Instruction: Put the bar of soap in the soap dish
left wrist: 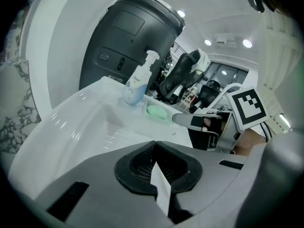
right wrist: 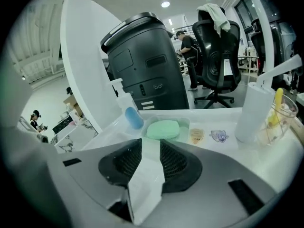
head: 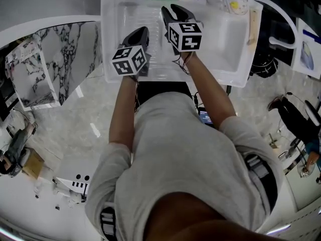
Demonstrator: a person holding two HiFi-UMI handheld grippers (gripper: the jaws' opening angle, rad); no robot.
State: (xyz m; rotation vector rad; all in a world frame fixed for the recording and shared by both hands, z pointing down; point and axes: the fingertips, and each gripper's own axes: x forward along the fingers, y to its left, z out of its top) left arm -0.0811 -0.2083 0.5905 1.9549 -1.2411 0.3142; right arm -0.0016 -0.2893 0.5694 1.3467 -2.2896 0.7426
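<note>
Reading the soap bar [right wrist: 163, 129] as already seated in the clear soap dish [right wrist: 186, 127], on the far ledge of the sink [head: 225, 44]. Looks done, as a judgement.

Relative to the right claw [right wrist: 151, 145]: dead ahead, just past the tips, slightly above the jaw line. Long axis lying crosswise to the claw's pointing line, parallel to the ledge. Jaws at a medium gap, nothing between them, only white basin behind.

Relative to the left claw [left wrist: 154, 158]: ahead and off to the right, clearly farther. Jaws pressed together, gripping nothing. So the right claw is the nearer of the 2.

Next move probably a straight pull-back; would keep the right tips clear of the dish rim.

View differences:
- Right gripper view alone confirms soap inside the rim, plus the empty gap.
- Left gripper view adds the Dove pump bottle [left wrist: 137, 84] just left of the dish.
- Head view alone places both claws over the basin, apart from the soap; can't read jaw gaps there.
</note>
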